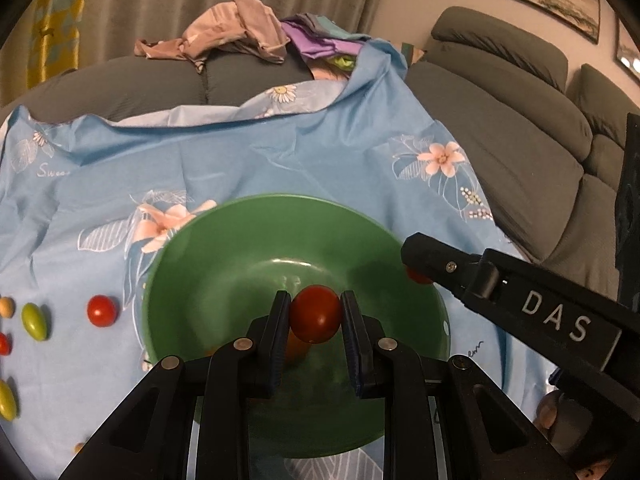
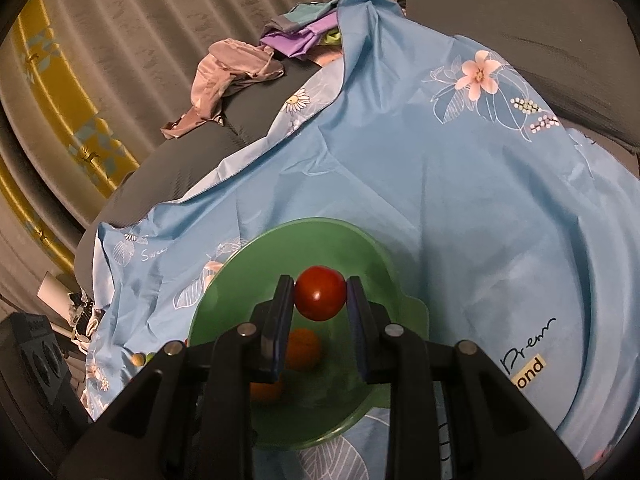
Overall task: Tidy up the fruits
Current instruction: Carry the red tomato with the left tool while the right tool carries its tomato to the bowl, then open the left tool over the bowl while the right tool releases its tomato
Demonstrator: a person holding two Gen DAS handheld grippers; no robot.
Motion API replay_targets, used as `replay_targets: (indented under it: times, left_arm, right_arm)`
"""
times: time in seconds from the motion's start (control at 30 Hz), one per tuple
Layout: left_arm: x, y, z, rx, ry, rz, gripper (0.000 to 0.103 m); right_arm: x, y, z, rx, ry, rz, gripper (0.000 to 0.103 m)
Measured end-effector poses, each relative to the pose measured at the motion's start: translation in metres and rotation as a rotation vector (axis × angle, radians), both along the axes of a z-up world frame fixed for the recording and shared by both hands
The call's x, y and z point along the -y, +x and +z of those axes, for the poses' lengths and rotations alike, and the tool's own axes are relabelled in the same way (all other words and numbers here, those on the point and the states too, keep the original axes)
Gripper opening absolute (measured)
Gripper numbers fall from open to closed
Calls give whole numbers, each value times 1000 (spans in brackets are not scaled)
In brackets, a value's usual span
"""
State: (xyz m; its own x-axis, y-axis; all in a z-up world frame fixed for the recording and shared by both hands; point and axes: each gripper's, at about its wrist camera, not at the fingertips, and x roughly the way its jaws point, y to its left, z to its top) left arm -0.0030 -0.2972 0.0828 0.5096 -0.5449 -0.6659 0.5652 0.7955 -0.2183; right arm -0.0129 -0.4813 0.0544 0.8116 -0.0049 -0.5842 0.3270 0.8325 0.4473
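Note:
A green bowl (image 1: 224, 264) (image 2: 372, 264) sits on a blue flowered cloth. My left gripper (image 1: 315, 310) is shut on a red cherry tomato (image 1: 316, 312) and hangs over the bowl's middle. My right gripper (image 2: 320, 292) is shut on another red cherry tomato (image 2: 320, 292), also above the bowl. In the left wrist view the right gripper's finger reaches in from the right over the bowl's rim, with a bit of red at its tip (image 1: 418, 276). Two orange fruits (image 2: 304, 346) lie inside the bowl, partly hidden by the fingers.
Loose fruits lie on the cloth left of the bowl: a red tomato (image 1: 102, 310), green oval ones (image 1: 35, 320), a beige one (image 1: 6, 307). A grey sofa (image 1: 500, 128) runs behind and to the right, with crumpled clothes (image 1: 236, 32) piled on it.

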Motion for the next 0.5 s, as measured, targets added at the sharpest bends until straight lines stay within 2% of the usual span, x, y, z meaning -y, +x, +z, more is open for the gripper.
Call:
replay_targets:
  times: [0.13, 0.5]
  left_arm:
    - [-2, 2, -3, -30, -25, 23, 24]
    - [5, 2, -10, -20, 23, 20, 24]
  right_arm:
    - [2, 0, -2, -15, -2, -17, 29]
    - [0, 6, -7, -36, -6, -5, 29]
